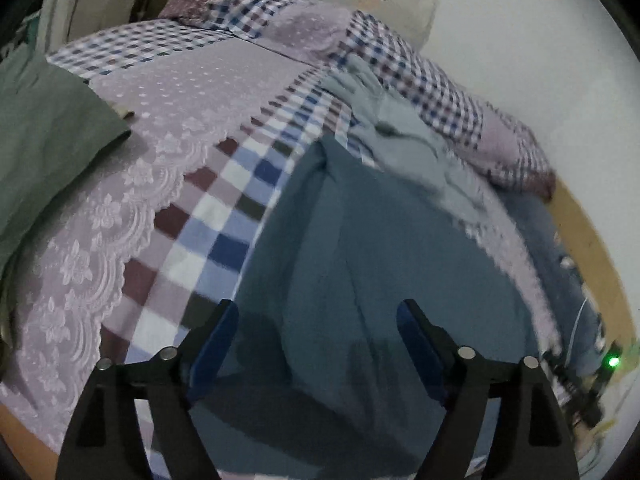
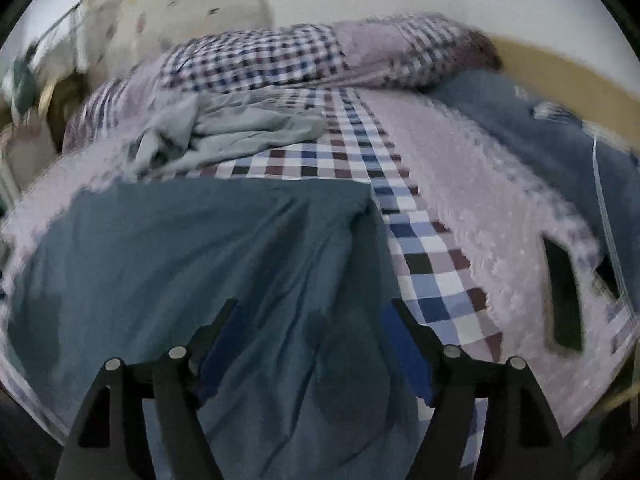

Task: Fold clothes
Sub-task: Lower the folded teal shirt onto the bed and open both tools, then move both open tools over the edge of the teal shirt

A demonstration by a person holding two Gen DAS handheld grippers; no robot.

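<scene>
A dark teal garment [image 1: 360, 264] lies spread flat on the bed [image 1: 168, 128], which is covered in a checked and lilac lace-trimmed bedspread. In the left wrist view the left gripper [image 1: 316, 320] hangs over this cloth with its jaws spread wide and nothing between them; the garment fills the gap between the blue pads and runs up toward 12 o'clock, its left edge passing just by the left finger. In the right wrist view the right gripper [image 2: 314, 320] likewise has its jaws wide apart and empty, with the teal garment [image 2: 200, 264] under and between them, its right edge lying just by the right finger and its far corner at 1 o'clock. A crumpled pale grey-blue garment [image 2: 224, 128] sits on the bedspread beyond, at 11 o'clock in the right view and 1 o'clock [image 1: 404, 136] in the left. A green cloth [image 1: 44, 148] lies at 9 o'clock in the left view.
</scene>
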